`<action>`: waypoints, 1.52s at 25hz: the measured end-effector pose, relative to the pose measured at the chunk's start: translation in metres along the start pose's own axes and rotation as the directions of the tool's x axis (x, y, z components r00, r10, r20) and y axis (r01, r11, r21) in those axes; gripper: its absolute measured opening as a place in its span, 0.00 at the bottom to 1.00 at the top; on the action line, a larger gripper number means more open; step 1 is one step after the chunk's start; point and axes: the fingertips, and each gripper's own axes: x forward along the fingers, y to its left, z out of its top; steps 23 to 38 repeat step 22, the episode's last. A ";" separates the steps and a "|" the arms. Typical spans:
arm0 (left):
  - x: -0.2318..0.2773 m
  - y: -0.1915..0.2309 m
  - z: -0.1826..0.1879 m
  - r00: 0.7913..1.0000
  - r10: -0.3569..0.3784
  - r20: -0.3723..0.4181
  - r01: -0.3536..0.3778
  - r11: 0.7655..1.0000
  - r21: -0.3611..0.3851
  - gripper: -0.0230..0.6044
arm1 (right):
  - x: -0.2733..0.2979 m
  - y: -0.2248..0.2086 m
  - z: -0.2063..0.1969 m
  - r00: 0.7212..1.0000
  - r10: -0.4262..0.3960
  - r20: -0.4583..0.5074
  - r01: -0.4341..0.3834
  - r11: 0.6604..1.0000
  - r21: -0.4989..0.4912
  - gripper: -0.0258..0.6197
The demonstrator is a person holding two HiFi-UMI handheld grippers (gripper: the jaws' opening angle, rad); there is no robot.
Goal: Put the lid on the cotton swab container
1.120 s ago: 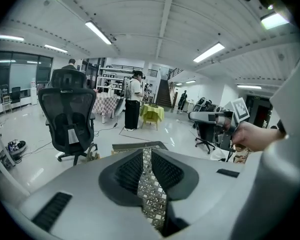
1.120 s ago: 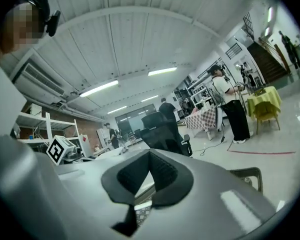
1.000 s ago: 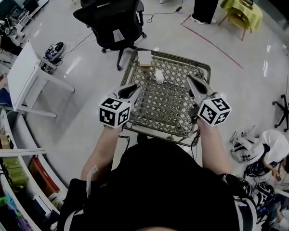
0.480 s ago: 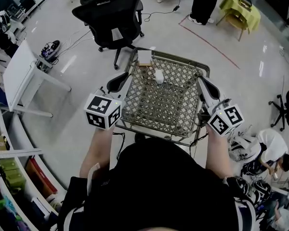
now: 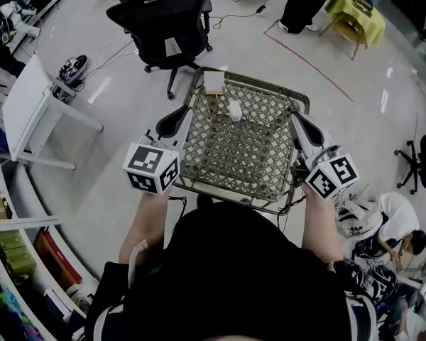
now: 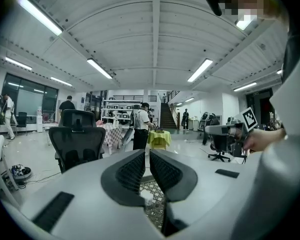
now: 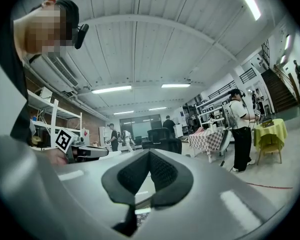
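A small white cotton swab container (image 5: 235, 111) stands on the far half of a metal lattice table (image 5: 227, 163). A flat white square piece (image 5: 214, 83), possibly the lid, lies at the table's far edge. My left gripper (image 5: 187, 111) hovers over the table's left edge, jaws together and empty, well short of the container. My right gripper (image 5: 294, 118) hovers over the right edge, also shut and empty. In the left gripper view the left gripper (image 6: 147, 154) points across the room, lattice showing below it. In the right gripper view the right gripper (image 7: 149, 154) has its pads touching.
A black office chair (image 5: 161, 16) stands just beyond the table. A white desk (image 5: 35, 112) is at the left, shelves at the lower left. People sit and stand around the room; a yellow-covered table (image 5: 356, 11) is at the far right.
Both grippers have moved apart, from over the table's near part out to its left and right edges. Over the last half second they barely shifted.
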 end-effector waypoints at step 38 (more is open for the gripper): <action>0.002 0.011 -0.014 0.999 0.030 -0.041 -0.031 0.999 -0.027 0.08 | 0.009 -0.005 -0.015 0.999 -0.014 -0.042 0.015 0.999 0.030 0.05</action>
